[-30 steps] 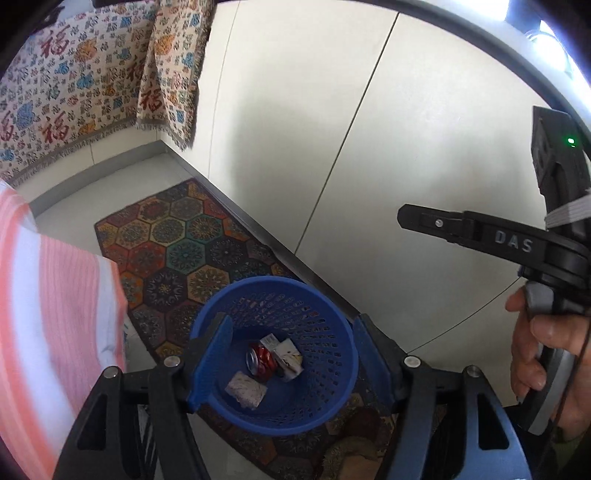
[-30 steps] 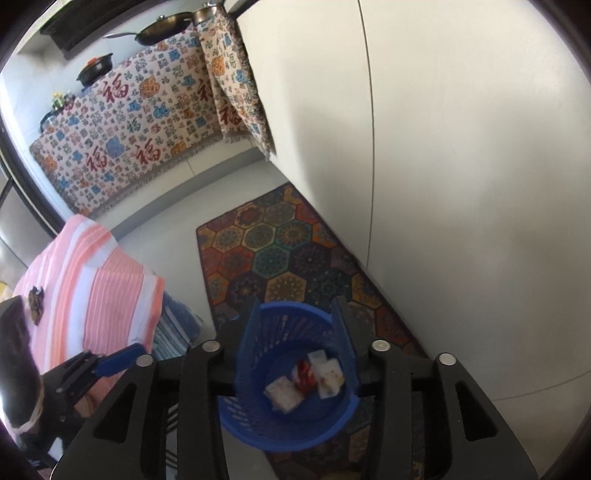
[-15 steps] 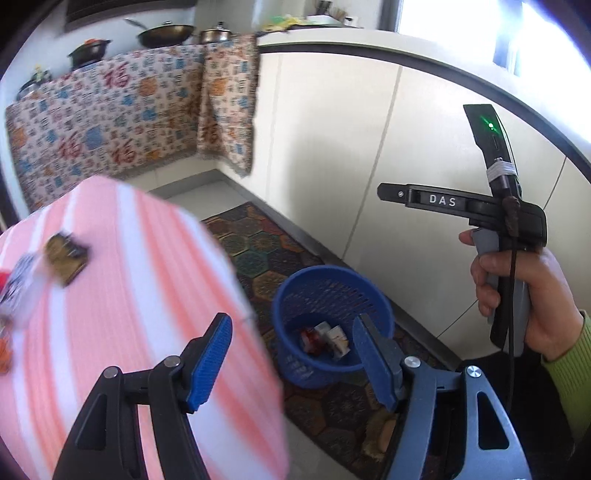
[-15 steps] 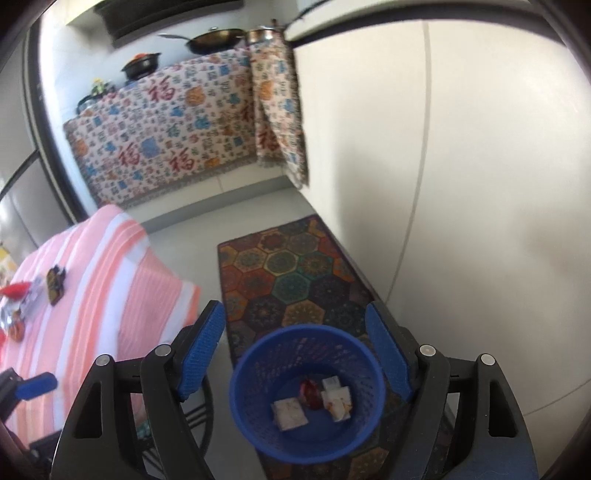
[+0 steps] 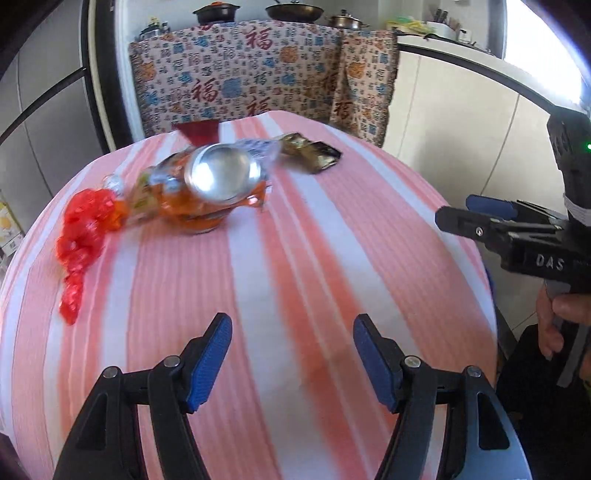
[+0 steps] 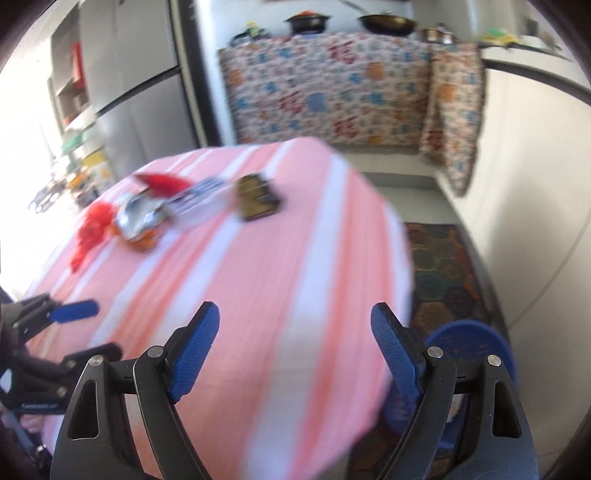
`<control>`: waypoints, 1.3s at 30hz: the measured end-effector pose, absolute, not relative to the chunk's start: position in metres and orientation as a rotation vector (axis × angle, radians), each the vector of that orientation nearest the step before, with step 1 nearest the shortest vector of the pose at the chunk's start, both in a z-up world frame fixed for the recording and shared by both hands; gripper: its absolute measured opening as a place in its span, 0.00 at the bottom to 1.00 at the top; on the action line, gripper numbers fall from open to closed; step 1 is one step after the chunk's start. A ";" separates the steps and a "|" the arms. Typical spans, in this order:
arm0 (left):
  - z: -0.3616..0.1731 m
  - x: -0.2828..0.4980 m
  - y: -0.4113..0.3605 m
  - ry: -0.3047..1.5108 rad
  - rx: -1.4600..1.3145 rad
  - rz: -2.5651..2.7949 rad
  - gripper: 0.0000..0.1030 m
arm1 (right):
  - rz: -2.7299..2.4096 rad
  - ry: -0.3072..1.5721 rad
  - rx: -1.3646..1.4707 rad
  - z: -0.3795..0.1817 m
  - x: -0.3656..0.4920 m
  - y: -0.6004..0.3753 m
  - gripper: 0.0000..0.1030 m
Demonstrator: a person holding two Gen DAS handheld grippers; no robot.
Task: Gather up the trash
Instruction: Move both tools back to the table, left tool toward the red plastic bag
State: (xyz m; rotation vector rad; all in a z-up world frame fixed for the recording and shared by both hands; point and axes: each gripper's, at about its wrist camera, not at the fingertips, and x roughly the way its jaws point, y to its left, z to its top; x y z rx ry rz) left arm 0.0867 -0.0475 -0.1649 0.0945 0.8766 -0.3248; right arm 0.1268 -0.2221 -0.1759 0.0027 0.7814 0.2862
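Round table (image 5: 295,277) draped in pink-and-white striped cloth, filling most of both views. Behind it, patterned fabric (image 5: 258,74) hung over a counter, with pots and a pan (image 5: 293,11) on top. At lower right of the right wrist view, patterned rug (image 6: 443,266) on the floor and blue mesh bin (image 6: 469,332) standing on it beside the table edge, partly hidden by the gripper.

Trash clustered on the far left part of the tabletop: crushed orange can (image 5: 218,177) lying with its silver base toward the camera, crumpled red plastic (image 5: 85,229) just to its left, a blue-and-white wrapper (image 5: 255,146) behind the can, a dark gold-brown packet (image 5: 314,151) further right, apart from the can. All blurred, more so in the right wrist view.

Left gripper (image 5: 291,358) hovering over bare cloth near the table's near edge, jaws parted to a middling width, nothing between them, well apart from the trash.

Right gripper (image 6: 295,354) above the near right part of the table, jaws opening wide, empty between the pads. Seen also from the left wrist view at far right (image 5: 480,218), gripped by a hand (image 5: 557,321).
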 end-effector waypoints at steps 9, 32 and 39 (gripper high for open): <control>-0.179 0.087 0.048 0.899 0.020 -0.196 0.69 | 0.388 0.886 -0.097 -0.209 0.129 -0.141 0.88; -0.163 0.176 0.110 0.891 0.195 -0.319 0.73 | 0.375 0.897 -0.159 -0.214 0.125 -0.127 0.99; -0.172 0.205 0.088 0.894 0.260 -0.386 0.75 | 0.377 0.897 -0.155 -0.214 0.125 -0.128 0.99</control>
